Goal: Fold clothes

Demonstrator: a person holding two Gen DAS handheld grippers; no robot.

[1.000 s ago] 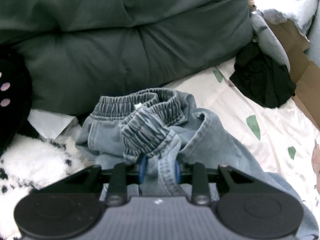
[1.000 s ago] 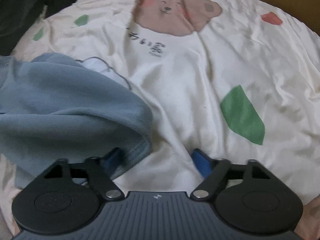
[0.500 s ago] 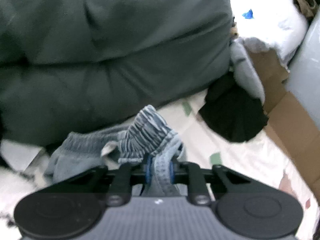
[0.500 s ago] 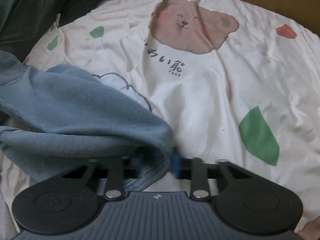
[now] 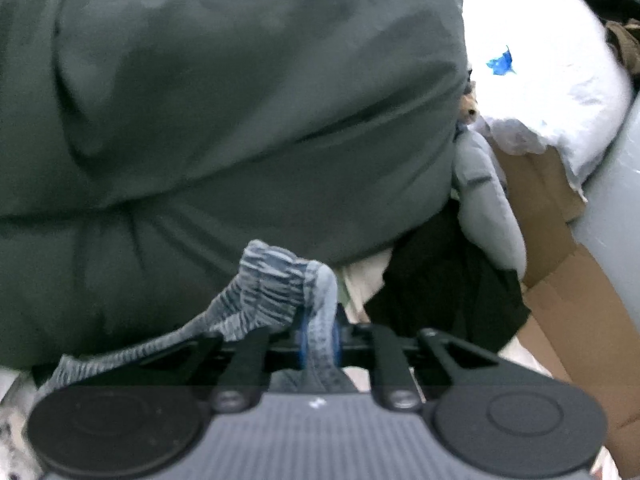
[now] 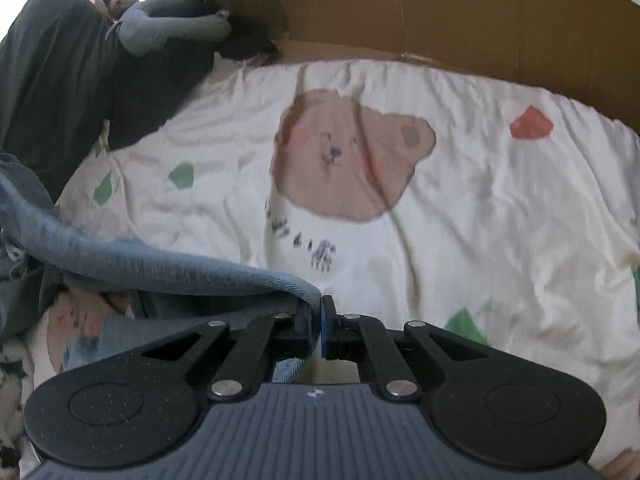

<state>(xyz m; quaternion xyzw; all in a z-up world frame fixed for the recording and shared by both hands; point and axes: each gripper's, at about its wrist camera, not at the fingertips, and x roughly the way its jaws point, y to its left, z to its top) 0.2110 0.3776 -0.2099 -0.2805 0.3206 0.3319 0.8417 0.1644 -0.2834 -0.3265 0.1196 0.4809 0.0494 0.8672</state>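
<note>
The left gripper (image 5: 319, 334) is closing, its blue pads already pressing on a fold of the jeans (image 5: 276, 292) at the elastic waistband. The gathered band bunches just above and to the left of the pads and trails down past the gripper's left side. Behind it lies a dark green duvet (image 5: 224, 112), with a black garment (image 5: 448, 280) to the right.

The right gripper (image 6: 317, 322) is clamped tight on a hem edge of the jeans (image 6: 168, 266). From the pads the denim stretches away to the left, lifted off the bed sheet (image 6: 480, 208), which bears a printed bear (image 6: 348, 160). Cardboard (image 6: 440, 12) borders the sheet's far side.
</note>
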